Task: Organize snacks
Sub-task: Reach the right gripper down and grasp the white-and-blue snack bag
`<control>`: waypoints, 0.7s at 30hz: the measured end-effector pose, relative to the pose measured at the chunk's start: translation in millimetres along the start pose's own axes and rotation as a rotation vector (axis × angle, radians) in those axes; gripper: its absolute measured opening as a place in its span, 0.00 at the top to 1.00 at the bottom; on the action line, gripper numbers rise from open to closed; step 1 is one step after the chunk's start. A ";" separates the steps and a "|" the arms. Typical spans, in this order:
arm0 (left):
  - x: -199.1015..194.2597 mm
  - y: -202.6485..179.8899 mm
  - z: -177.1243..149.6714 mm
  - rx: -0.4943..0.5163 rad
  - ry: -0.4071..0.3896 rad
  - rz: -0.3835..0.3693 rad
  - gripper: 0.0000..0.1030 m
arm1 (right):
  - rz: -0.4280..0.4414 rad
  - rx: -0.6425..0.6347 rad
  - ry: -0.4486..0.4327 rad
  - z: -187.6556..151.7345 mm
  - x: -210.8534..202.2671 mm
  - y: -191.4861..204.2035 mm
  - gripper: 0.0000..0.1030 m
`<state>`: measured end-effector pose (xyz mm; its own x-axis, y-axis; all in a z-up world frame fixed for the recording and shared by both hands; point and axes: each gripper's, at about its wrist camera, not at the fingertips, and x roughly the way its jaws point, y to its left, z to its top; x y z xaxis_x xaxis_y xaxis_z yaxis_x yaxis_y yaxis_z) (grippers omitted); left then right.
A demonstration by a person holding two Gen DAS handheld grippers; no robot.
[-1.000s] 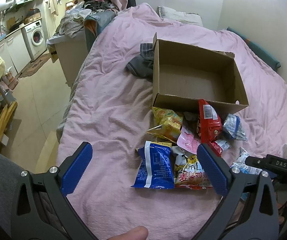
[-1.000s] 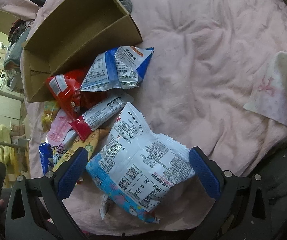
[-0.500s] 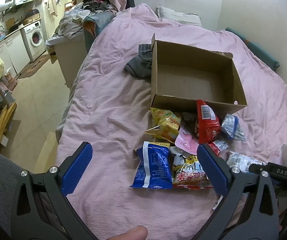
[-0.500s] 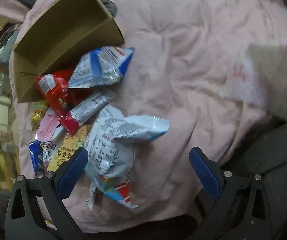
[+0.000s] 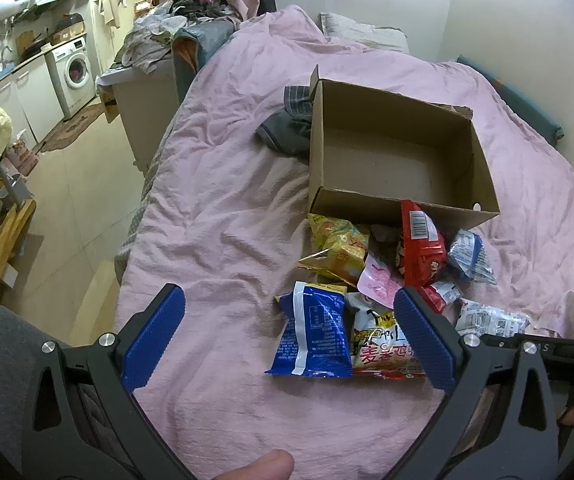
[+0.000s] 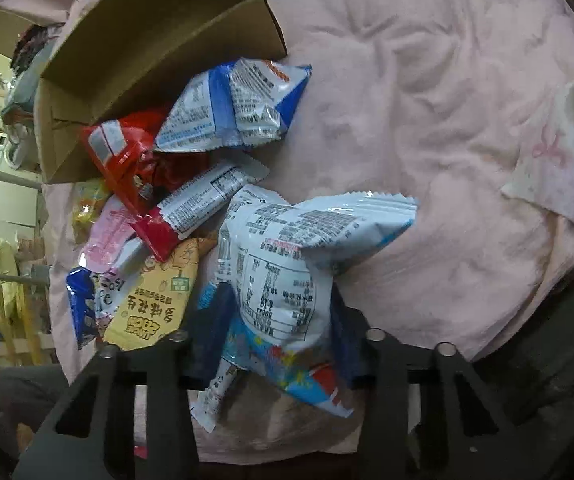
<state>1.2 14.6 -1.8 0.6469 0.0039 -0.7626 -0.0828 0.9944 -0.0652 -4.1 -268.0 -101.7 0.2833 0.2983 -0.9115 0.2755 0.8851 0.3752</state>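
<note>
Right hand-held gripper [image 6: 277,316] has just closed, pinching the pale blue snack bag [image 6: 287,264]. Left hand-held gripper [image 5: 287,340] hangs wide over the bed [image 5: 215,216], nothing between its fingers.

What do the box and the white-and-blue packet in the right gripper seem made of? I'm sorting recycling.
Box: plain brown cardboard, matte, with folded flaps. White-and-blue packet: thin glossy plastic film, it seems, crinkled with serrated seams, pinched in the right gripper.

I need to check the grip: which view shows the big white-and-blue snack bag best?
The right wrist view: the white-and-blue snack bag fills its centre, pinched between the right gripper jaws, which have just been closing. The left wrist view shows only its crumpled end beside the pile.
</note>
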 end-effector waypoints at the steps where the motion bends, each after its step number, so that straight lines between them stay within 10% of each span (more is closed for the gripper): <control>1: -0.2 -0.1 -0.3 0.001 0.000 -0.001 0.00 | 0.006 -0.002 -0.012 -0.7 -3.9 -1.0 0.62; 11: -0.3 -0.4 -0.4 -0.001 0.004 -0.003 0.00 | -0.005 -0.118 -0.226 6.5 -79.8 9.0 0.67; 21: 5.7 4.4 -0.5 -0.009 0.015 0.030 0.00 | 0.181 -0.188 -0.395 40.3 -143.8 26.0 0.67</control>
<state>4.2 18.9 -6.8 0.6323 0.0321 -0.7741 -0.1093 0.9928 -0.0481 -0.6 -302.3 45.9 0.6490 0.3270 -0.6869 0.0292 0.8915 0.4520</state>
